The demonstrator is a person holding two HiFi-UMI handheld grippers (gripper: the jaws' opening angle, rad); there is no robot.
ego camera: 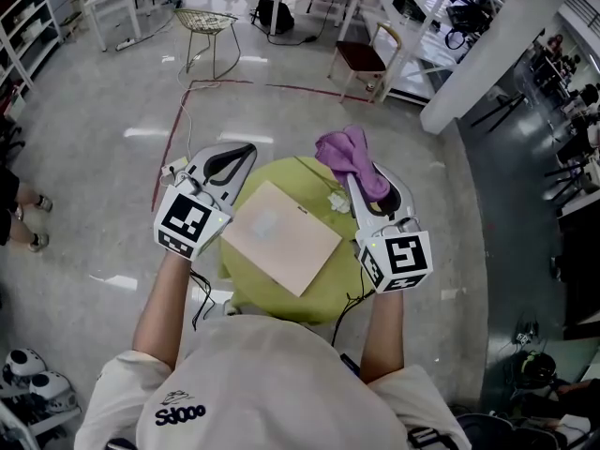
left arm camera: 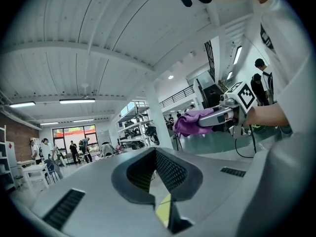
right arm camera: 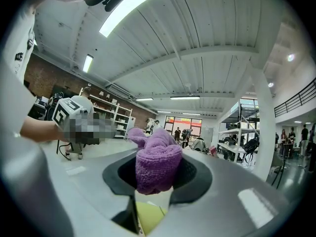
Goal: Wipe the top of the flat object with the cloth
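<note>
A beige flat board (ego camera: 281, 235) lies on the round green table (ego camera: 330, 293) in front of me. My right gripper (ego camera: 364, 174) is raised over the table's far right edge, shut on a purple cloth (ego camera: 349, 156) that bunches out past its jaws. In the right gripper view the cloth (right arm camera: 158, 166) fills the gap of the gripper (right arm camera: 155, 184). My left gripper (ego camera: 239, 155) hovers at the table's left edge, shut with nothing in it (left arm camera: 158, 179). In the left gripper view the cloth (left arm camera: 190, 122) shows across the way.
A small white object (ego camera: 337, 201) sits on the table behind the board. On the floor beyond are a wire chair (ego camera: 208, 24), a dark-seated chair (ego camera: 361, 56), a red tape line (ego camera: 169, 148) and a white pillar (ego camera: 502, 50). Cables hang by the table.
</note>
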